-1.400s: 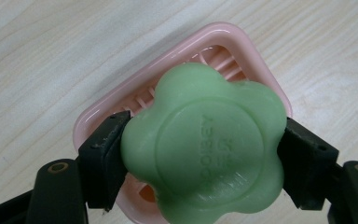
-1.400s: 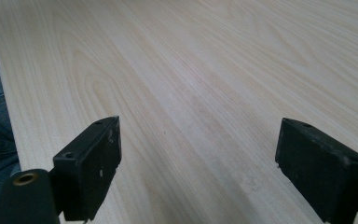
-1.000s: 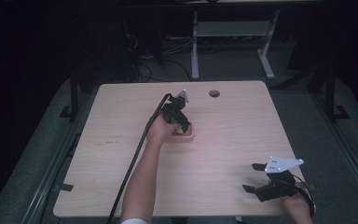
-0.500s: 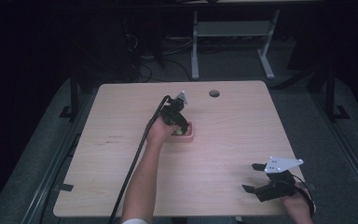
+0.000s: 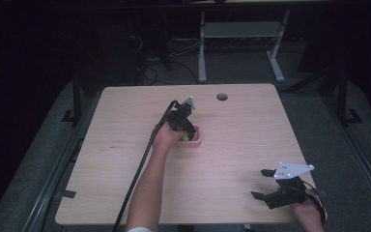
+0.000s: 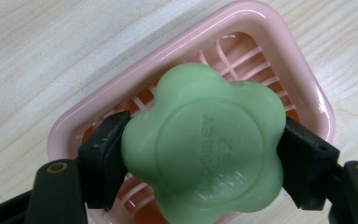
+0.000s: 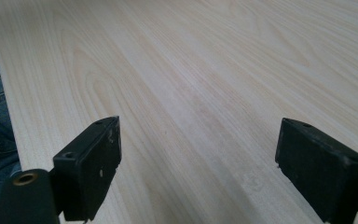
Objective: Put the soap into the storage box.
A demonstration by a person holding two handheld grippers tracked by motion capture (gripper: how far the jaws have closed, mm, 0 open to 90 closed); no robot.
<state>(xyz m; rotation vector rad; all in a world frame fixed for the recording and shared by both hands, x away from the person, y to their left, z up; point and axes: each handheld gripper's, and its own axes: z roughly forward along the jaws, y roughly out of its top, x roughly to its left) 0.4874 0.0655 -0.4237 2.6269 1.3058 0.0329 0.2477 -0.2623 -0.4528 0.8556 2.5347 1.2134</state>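
Dim room, one lit wooden table

Light wood table (image 5: pixel 251 145) with rounded corners and a round grommet hole (image 5: pixel 221 96) near the far edge. Grey carpet floor (image 5: pixel 362 145) around it. Behind the table, a white metal stand frame (image 5: pixel 241 34) and loose dark cables (image 5: pixel 149 72) on the floor. Far background nearly black; light falls mostly on the tabletop.

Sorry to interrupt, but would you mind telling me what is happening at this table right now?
A person's left hand-held gripper is clamped on a green flower-shaped soap bar, holding it over a pink soap dish near the middle of the wooden table. The right hand-held gripper rests open at the table's near right corner, holding nothing.
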